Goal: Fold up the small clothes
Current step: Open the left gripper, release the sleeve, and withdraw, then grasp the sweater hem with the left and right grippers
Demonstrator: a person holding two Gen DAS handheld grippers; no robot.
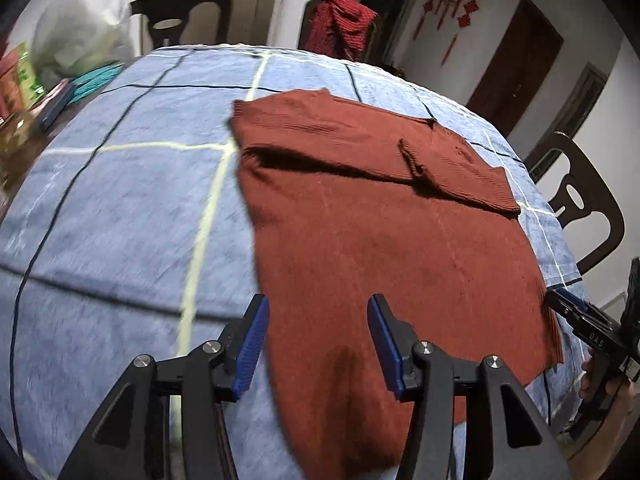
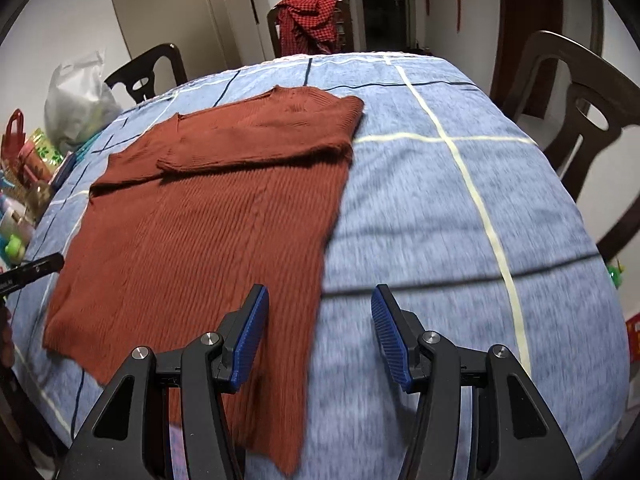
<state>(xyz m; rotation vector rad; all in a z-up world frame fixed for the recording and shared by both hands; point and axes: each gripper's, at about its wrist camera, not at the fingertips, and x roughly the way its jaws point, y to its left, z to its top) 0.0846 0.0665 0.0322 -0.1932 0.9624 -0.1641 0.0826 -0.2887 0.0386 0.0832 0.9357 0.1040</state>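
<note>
Your left gripper (image 1: 318, 316) hangs above the near part of a rust-red knitted sweater (image 1: 380, 248), its 2 blue-padded jaws spread apart with nothing pinched between them. Your right gripper (image 2: 320, 308) is also released, jaws wide; its left pad sits over the sweater's right edge and its right pad over bare cloth.

The sweater lies flat on a blue checked tablecloth (image 2: 460, 208) covering the table. Both sleeves are folded inward across the chest, near the collar at the far end. The hem end lies nearest you.

In the left wrist view, the right gripper shows at the far right edge, close to the sweater's side.

Beyond the table stand dark wooden chairs (image 2: 580, 120); 1 at the far side has a red checked garment (image 2: 310, 20) draped over its back. A white plastic bag (image 2: 76, 100) and assorted clutter sit at the table's left side.
</note>
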